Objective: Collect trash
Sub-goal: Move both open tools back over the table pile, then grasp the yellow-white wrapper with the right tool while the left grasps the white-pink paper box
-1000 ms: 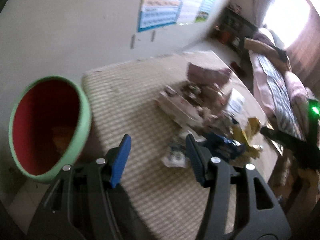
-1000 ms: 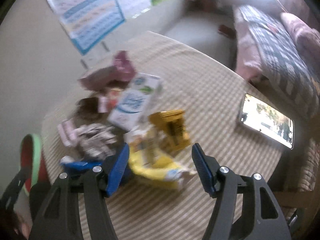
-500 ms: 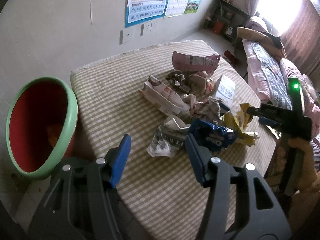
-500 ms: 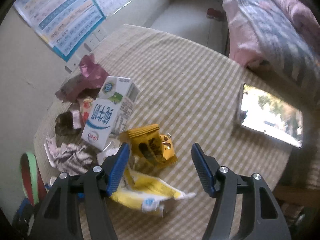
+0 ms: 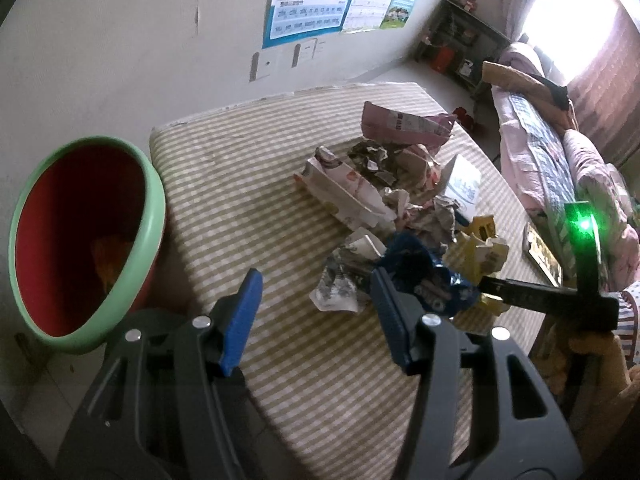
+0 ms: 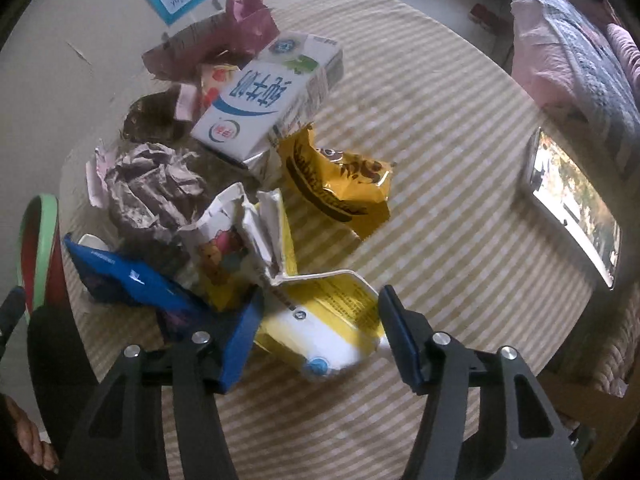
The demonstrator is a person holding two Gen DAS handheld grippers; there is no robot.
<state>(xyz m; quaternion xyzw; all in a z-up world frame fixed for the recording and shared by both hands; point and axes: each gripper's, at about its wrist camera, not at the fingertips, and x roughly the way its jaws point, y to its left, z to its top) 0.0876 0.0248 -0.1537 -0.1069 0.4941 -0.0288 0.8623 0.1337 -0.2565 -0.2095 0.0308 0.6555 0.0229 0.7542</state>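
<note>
Yellow wrapper between parted right tongs

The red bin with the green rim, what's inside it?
Inside the red bin an orange patch, maybe a wrapper, lies low against the inner wall. The near rim hides the bottom, so anything else there cannot be seen.

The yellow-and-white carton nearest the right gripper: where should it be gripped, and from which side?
Judging by its pose, grip the flattened yellow-and-white carton across its near white end, coming in low from the table edge. It lies flat between the open jaws of the right gripper, its torn flap up at the far end against the pile.
</note>
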